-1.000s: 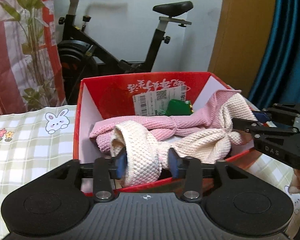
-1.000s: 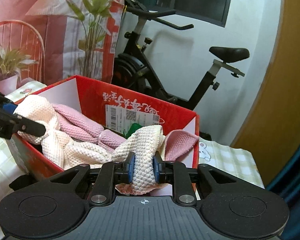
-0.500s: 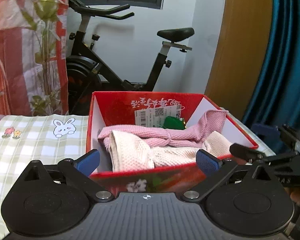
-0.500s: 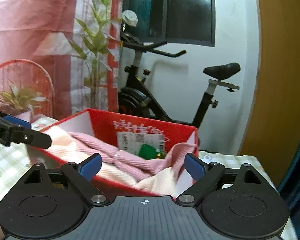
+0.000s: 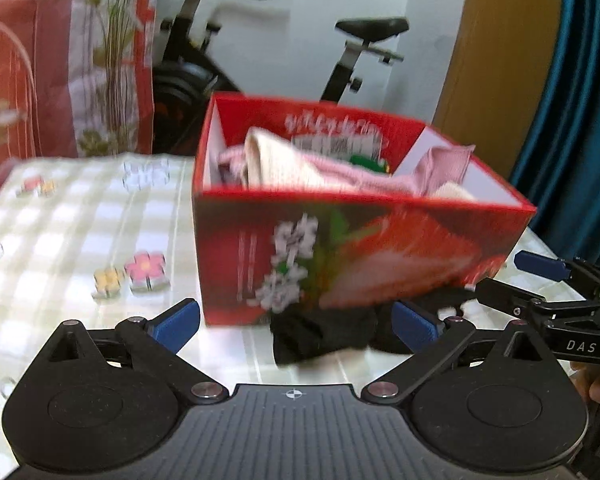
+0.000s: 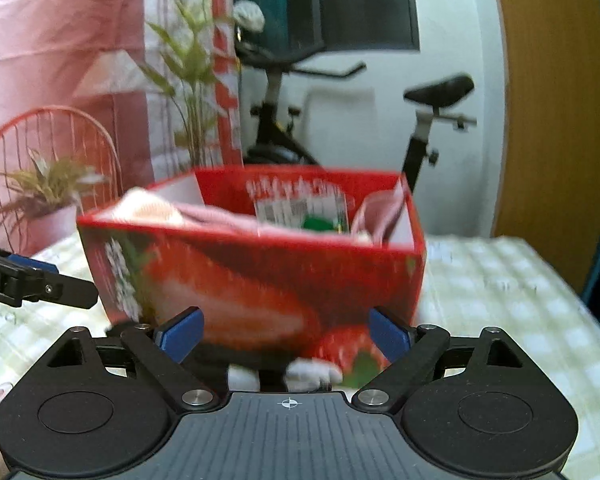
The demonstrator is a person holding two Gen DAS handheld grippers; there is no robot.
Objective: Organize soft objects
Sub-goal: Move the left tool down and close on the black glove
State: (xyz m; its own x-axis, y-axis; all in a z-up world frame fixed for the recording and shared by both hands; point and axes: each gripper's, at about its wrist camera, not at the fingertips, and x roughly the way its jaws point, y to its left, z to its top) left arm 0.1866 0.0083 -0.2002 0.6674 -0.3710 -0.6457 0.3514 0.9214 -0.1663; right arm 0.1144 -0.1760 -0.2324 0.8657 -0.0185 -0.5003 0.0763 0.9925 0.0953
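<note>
Going for that black sock [image 5: 324, 334] in front of the red box [image 5: 360, 256] was the step, I'd guess. Your left tongs [image 5: 296, 322] and right tongs [image 6: 286, 330] were wide open, holding nothing, so straddle it before squeezing.

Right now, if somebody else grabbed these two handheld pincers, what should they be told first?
Left gripper: open, nothing between its fingers; jaws have just been opening.
Right gripper: open and empty too, just opened.
Pink and cream cloths lie inside the red box on the checked tablecloth.
Done: those cloths are dropped in the box.
Left: a black soft item lies on the table against the box's front, between the left gripper's fingers. Something white shows by the right gripper; too blurred to name.
</note>
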